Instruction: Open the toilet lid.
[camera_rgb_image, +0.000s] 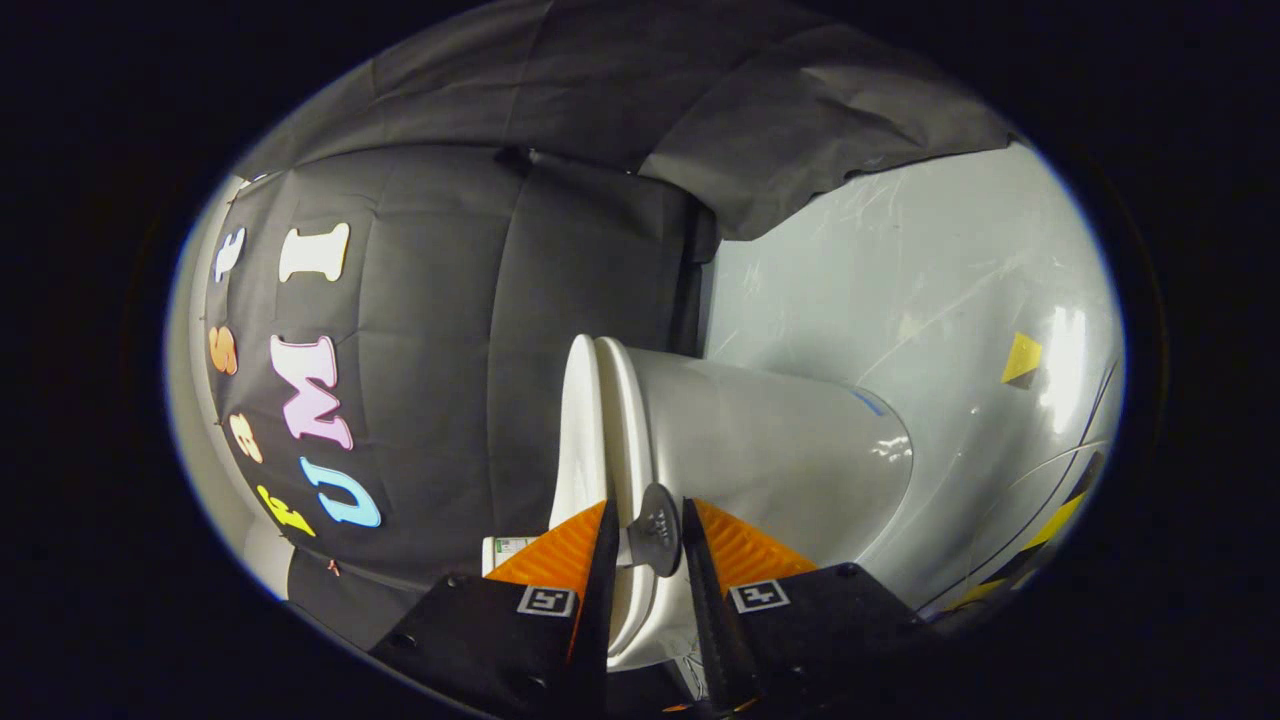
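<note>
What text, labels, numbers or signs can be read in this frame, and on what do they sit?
Small label beside the toilet: too small to read.
Square markers on the gripper: patterns, no words.
Yellow triangle on the pale wall: blank.
The fingers flank a round metal disc at the toilet lid edge; whether they press it is unclear.

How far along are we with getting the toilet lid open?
Done: the gripper has reached the front edge of the toilet, and the view is rolled sideways. In hand: its fingers straddle the rim, with a small round metal piece between them; whether they press on the lid I cannot tell. Left: the lid lies flat against the seat, so the lifting has not started.
</note>
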